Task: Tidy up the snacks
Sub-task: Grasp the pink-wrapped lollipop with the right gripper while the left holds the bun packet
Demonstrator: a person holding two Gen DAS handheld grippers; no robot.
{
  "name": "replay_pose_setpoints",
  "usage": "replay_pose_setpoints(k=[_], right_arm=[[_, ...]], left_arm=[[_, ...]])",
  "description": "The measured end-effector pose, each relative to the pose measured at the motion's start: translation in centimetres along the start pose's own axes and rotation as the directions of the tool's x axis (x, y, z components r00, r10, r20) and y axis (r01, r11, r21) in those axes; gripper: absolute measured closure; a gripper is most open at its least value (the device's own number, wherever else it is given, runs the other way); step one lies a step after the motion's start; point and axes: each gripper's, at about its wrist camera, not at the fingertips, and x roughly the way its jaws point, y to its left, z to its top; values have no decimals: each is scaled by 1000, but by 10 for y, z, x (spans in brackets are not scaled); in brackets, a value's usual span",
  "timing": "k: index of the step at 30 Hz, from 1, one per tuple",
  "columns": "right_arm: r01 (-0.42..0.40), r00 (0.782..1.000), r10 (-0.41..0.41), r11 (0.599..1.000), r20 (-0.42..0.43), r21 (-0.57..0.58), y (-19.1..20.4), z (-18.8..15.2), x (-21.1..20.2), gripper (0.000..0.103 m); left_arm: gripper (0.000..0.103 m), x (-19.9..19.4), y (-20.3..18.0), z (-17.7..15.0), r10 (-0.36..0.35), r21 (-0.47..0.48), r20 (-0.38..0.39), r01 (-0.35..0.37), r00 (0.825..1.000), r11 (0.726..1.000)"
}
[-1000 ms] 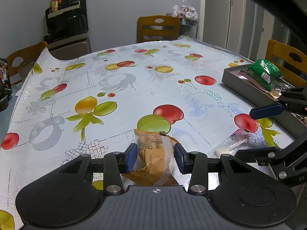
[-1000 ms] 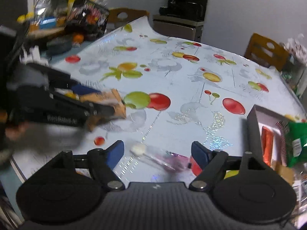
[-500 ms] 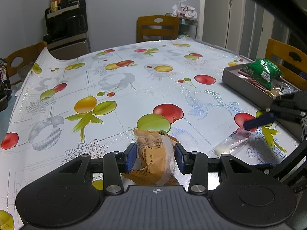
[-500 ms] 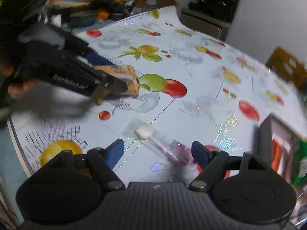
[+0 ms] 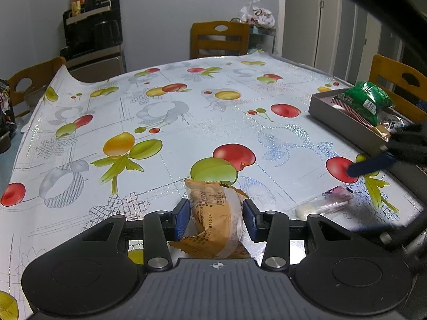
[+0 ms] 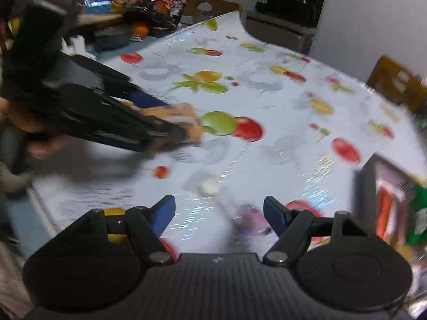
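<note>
Left gripper (image 5: 214, 217) clamped on the orange snack packet (image 5: 213, 221), blue pads pressed into both sides, packet held low over the tablecloth (image 5: 165, 112) exactly as a second ago. Right gripper (image 6: 219, 214) wide open, holding nothing, dropped lower and closer over the clear candy wrapper (image 5: 324, 204) than half a second back, one blue finger (image 5: 369, 164) now showing in the left view above the red cherry print beyond the wrapper. Looks like a pick-up of that wrapper about to happen, one snack per hand, then across to the grey box (image 5: 344, 122) at the right edge, green bag (image 5: 365, 101) already inside. Left view sharp: printed label on the packet, wrapper lying flat just right of the gripper. Right view smeared by motion, wrapper only a pale blob (image 6: 210, 186) and purple streak between the open jaws, but showing what the left cannot: the left gripper from the side, and an orange packet (image 6: 385, 210) in the box.
</note>
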Motion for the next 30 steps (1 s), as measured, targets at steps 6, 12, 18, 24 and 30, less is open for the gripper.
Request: replay_pose_setpoints(k=[6, 12, 18, 24, 30], right_arm=[[-12, 1000, 13, 998, -27, 55, -25, -5, 21, 40], [-8, 1000, 11, 985, -17, 171, -26, -12, 15, 69], [53, 999, -47, 898, -24, 436, -25, -13, 10, 79], [49, 999, -46, 885, -18, 462, -13, 0, 19, 79], [78, 997, -82, 960, 5, 270, -2, 15, 20, 72]], left_arm=[[60, -1, 1, -1, 1, -3, -1, -1, 1000, 1000], [59, -1, 3, -2, 2, -10, -4, -2, 1000, 1000], [59, -1, 3, -2, -4, -15, -4, 4, 1000, 1000], [59, -2, 5, -3, -9, -21, -3, 9, 1000, 1000], [59, -8, 7, -5, -10, -19, 10, 10, 1000, 1000]])
